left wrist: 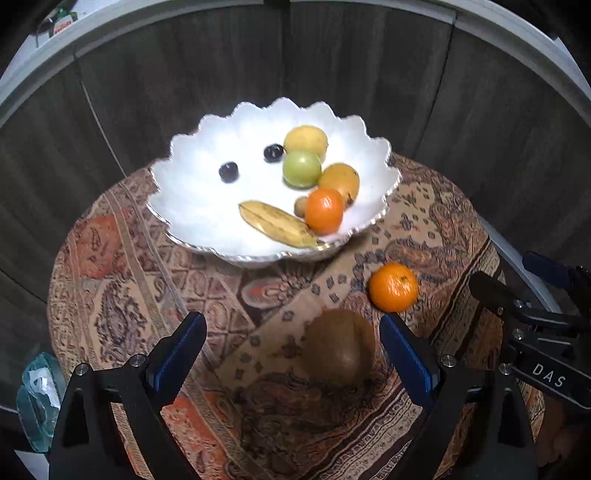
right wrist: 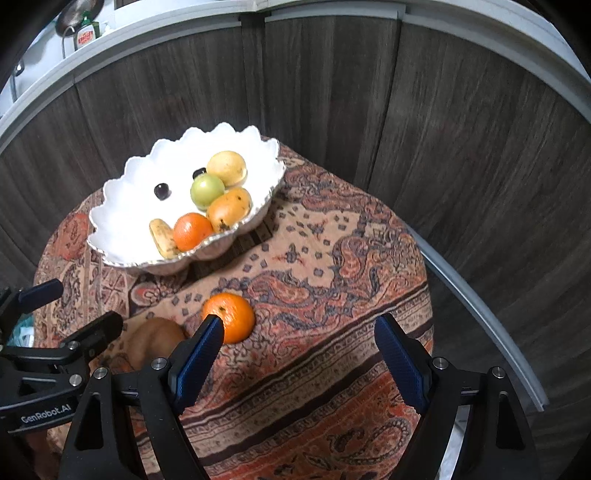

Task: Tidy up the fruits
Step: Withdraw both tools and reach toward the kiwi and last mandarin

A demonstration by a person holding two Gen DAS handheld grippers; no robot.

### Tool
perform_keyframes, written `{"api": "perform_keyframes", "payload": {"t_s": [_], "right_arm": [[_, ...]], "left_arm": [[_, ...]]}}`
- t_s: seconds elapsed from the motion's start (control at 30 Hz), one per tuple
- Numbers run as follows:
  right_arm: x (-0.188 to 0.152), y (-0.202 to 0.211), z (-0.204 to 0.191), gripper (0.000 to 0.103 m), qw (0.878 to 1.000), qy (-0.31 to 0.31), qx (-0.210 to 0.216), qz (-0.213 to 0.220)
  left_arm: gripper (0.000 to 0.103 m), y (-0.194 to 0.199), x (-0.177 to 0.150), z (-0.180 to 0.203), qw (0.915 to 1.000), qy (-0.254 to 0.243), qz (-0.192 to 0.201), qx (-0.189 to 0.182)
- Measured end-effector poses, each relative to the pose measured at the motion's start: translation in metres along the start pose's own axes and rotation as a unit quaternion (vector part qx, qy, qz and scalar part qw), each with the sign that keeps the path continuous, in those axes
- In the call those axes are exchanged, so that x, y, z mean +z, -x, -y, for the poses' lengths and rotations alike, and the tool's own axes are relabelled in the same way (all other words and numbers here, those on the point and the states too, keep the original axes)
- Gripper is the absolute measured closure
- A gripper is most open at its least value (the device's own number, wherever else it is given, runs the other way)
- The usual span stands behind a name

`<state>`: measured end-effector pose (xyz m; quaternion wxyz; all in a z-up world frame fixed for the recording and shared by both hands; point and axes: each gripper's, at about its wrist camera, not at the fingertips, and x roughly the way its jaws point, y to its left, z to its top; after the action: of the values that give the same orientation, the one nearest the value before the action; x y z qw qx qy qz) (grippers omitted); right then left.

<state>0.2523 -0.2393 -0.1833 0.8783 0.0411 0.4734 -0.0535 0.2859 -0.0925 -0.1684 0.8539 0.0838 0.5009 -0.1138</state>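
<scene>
Fruits sit in two groups on a round counter draped in a paisley cloth: most lie in a white scalloped bowl toward the far side, while a loose tangerine and a kiwi rest on the cloth nearer the cameras, close together but apart from the bowl. Inside the bowl the left wrist view shows two dark grapes, a green round fruit, two yellow-orange fruits, a second tangerine, a spotted banana lying flat, and a small brown fruit tucked between banana and tangerine; the right wrist view hides that small fruit and shows the banana foreshortened against the near rim. The left tongs are spread wide with nothing between the blue pads, the kiwi lying just inside the right-hand finger. The right tongs are likewise parted and empty, hovering over bare cloth with the loose tangerine just beyond the left-hand pad. Each view catches the other tool at its edge: the right tongs at the right margin of the left view, the left tongs at the lower left of the right view. Only the right view shows a green bottle on the ledge behind the dark wood panels.
</scene>
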Motion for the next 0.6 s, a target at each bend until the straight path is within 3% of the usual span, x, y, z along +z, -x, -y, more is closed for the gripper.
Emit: {"api": "perform_keyframes", "payload": {"t_s": [0.27, 0.4, 0.6], "right_arm": [[-0.012, -0.011, 0.014, 0.019, 1.000, -0.008, 0.003, -0.011], [-0.018, -0.017, 0.019, 0.019, 1.000, -0.012, 0.008, -0.020], [-0.026, -0.023, 0.024, 0.019, 0.999, -0.016, 0.007, -0.029]], "left_arm": [[0.008, -0.016, -0.011, 0.015, 0.9998, -0.009, -0.017, -0.008], [0.018, -0.027, -0.017, 0.024, 0.9994, -0.019, -0.028, -0.009], [0.023, -0.042, -0.025, 0.033, 0.9984, -0.030, -0.045, -0.016]]}}
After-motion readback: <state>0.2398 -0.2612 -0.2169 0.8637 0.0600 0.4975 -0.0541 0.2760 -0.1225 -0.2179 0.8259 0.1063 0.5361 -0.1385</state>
